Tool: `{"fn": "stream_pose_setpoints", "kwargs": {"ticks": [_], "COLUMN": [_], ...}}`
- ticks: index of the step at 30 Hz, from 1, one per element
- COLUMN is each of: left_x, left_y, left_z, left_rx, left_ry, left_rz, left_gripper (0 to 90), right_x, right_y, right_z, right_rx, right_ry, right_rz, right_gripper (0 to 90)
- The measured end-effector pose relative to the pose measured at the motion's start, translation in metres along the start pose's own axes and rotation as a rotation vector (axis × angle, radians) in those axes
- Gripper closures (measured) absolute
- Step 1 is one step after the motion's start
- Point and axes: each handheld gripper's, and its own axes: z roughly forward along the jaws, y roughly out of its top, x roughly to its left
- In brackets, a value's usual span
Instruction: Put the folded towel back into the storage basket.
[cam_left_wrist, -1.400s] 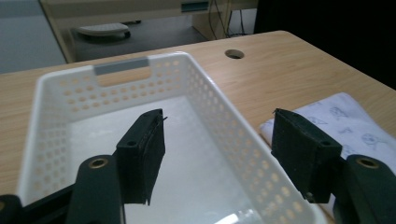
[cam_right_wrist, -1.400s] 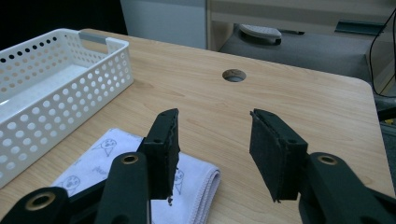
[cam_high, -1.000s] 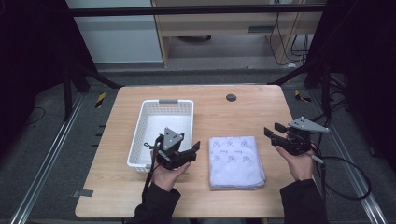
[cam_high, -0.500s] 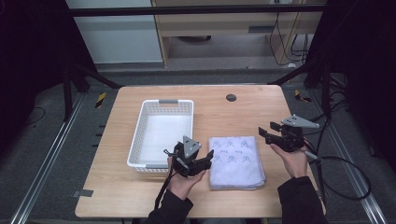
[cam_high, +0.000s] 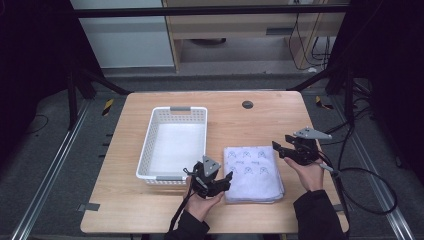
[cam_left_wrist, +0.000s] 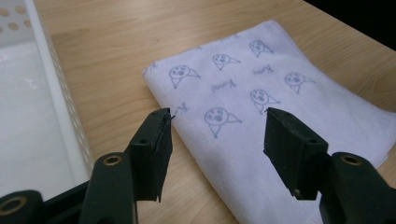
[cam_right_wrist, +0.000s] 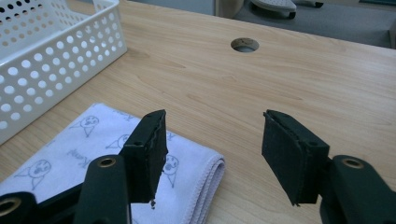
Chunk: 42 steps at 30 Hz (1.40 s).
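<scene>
White towelling, printed with small faces, makes up the folded towel (cam_high: 253, 173), which lies flat near the front edge of the bench (cam_high: 260, 120), right of the white basket (cam_high: 174, 142). Nothing has been lifted yet: the left claw (cam_high: 226, 178) is poised at the towel's near left edge, jaws having just been closing, still apart around nothing; the right claw (cam_high: 278, 148) is held at the far right corner, jaws having just been opening, empty. The towel's long axis runs front to back, slightly tilted
</scene>
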Motion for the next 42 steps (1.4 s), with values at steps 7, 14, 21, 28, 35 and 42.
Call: {"fn": "stream_pose_setpoints", "kwargs": {"ticks": [7,14,21,28,35,42], "left_x": [-0.01,-0.016,-0.02,-0.021,-0.021,-0.02], "left_y": [-0.011,-0.013,-0.021,-0.03,-0.032,-0.033], "left_z": [0.009,0.011,0.016,0.023,0.028,0.031], "left_rx": [0.033,0.031,0.054,0.088,0.111,0.127], "left_ry": [0.002,-0.004,0.003,0.021,0.024,0.018], "left_rz": [0.018,0.027,0.032,0.014,0.003,-0.015], "left_gripper": [43.3,44.1,45.6,45.1,41.4,40.9], "right_x": [0.001,-0.002,0.0,0.0,0.001,0.002], "right_y": [-0.007,-0.013,-0.019,-0.026,-0.034,-0.043], "right_z": [0.011,0.017,0.023,0.031,0.042,0.052], "right_rx": [0.041,0.068,0.095,0.12,0.159,0.206], "right_ry": [-0.006,-0.012,-0.015,-0.02,-0.008,0.001], "right_rz": [-0.006,-0.002,-0.007,-0.01,-0.013,-0.009], "right_gripper": [40.2,39.4,38.2,36.9,36.6,37.4]}}
